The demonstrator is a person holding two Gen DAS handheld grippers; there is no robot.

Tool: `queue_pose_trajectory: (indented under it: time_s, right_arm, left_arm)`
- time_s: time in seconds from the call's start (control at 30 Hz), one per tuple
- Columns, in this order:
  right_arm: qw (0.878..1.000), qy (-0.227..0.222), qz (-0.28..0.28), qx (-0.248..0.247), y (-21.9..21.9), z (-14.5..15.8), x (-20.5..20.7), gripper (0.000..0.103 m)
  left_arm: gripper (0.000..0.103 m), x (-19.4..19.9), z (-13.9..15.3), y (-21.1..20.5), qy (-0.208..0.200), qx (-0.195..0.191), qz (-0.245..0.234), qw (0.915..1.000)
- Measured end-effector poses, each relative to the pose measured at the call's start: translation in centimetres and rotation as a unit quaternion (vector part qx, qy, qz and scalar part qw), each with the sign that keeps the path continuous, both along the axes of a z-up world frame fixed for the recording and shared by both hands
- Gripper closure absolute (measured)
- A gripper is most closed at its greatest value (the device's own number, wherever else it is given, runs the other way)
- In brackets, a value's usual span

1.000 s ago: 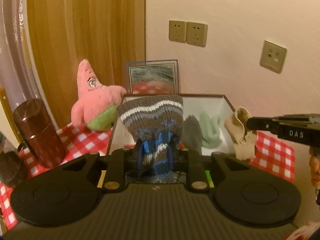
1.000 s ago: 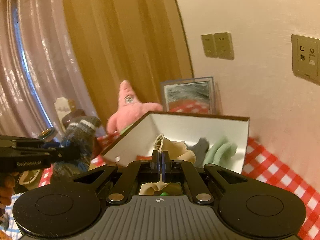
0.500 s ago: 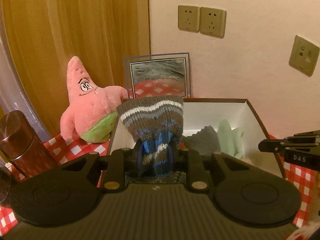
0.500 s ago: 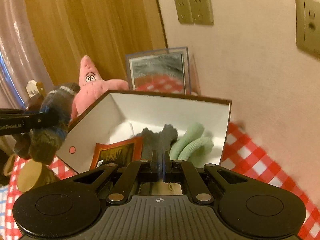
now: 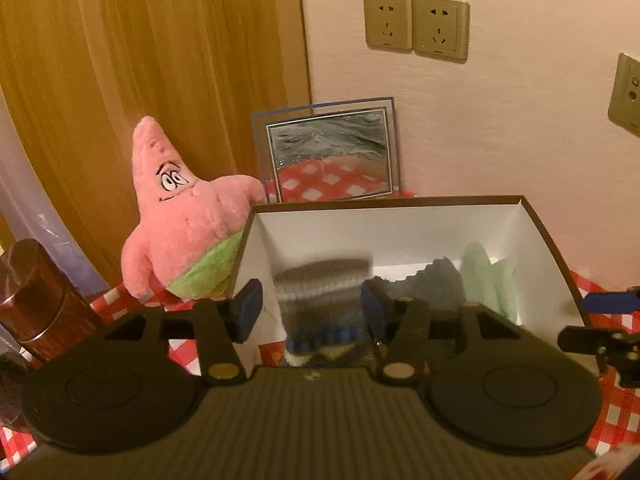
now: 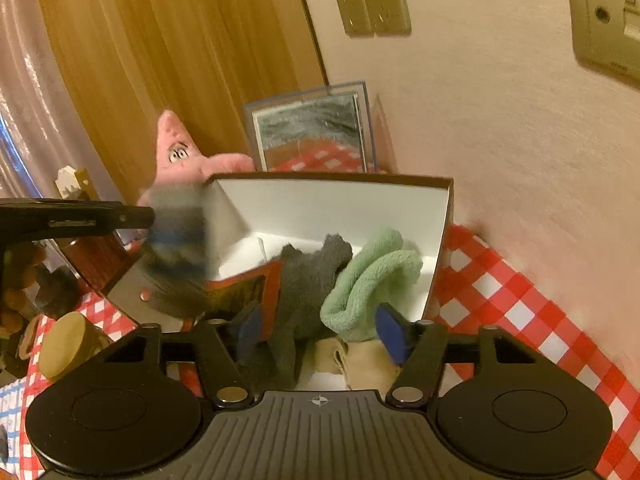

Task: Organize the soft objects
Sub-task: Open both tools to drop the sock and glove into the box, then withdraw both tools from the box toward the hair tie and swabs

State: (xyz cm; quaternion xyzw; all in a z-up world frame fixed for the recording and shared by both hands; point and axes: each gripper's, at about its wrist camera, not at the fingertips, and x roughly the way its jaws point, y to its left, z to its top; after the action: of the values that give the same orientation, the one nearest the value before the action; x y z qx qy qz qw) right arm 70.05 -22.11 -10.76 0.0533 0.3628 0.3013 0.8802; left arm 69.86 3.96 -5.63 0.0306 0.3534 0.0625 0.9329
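Red-and-white checked cloth (image 6: 516, 300) covers the table on which an open cardboard box (image 5: 552, 236), white inside, is set against the pale wall. The left gripper (image 5: 312, 310) is held over the box's left end with its blue-padded jaws standing apart, having just been opening; a striped knitted sock (image 5: 324, 300), grey with white and blue bands, is seen blurred between them, clear of the left pad, while contact with the right pad cannot be told. The same sock (image 6: 176, 236) is caught in the right wrist view as a smear beside the box's left wall, just off the tip of the left gripper (image 6: 148, 216). The right gripper (image 6: 318, 328) is held over the box's near right part, its jaws likewise just opened and spread wide, gripping nothing; a beige sock (image 6: 360, 360) lies below them on the box floor. A dark grey sock (image 6: 308, 276) and a pale green sock (image 6: 372, 276) are piled together against the box's right wall, the green one nearer that wall. A red-edged printed card (image 6: 244, 284) is seen inside the box to the left of the grey sock. A pink starfish plush toy (image 5: 188, 220) is propped just outside the box's far left corner, and a framed picture (image 5: 328, 156) is leaned on the wall behind the box. A brown cylindrical tin (image 5: 36, 296) is stood at the table's left edge.
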Motion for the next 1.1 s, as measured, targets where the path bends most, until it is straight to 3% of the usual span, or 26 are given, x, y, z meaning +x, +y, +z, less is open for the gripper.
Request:
queue_pose_trajectory:
  time_s: [0.2,0.4,0.7,1.1]
  right_arm:
    - [1.0,0.004,0.006,0.01,-0.6,0.6,-1.3,0.038]
    - [0.999,0.012,0.016,0.033,-1.8,1.0,-3.5,0.038]
    - [0.997,0.041,0.015,0.059,-3.2,1.5,-7.0,0.038]
    - [0.999,0.022,0.023,0.014,-2.2,1.8,-14.8,0.038]
  left_arm:
    - [0.05,-2.4,0.4,-0.1,0.015,-0.009,0.005,0.9998]
    - [0.05,-7.7,1.1,-0.7,0.014,-0.019,-0.001,0.9997]
    - [0.05,-15.9,1.7,-1.1,0.028,-0.046,0.044,0.9976]
    - [0.051,-24.3,0.9,-0.8,0.049,-0.078,0.062,0.9938]
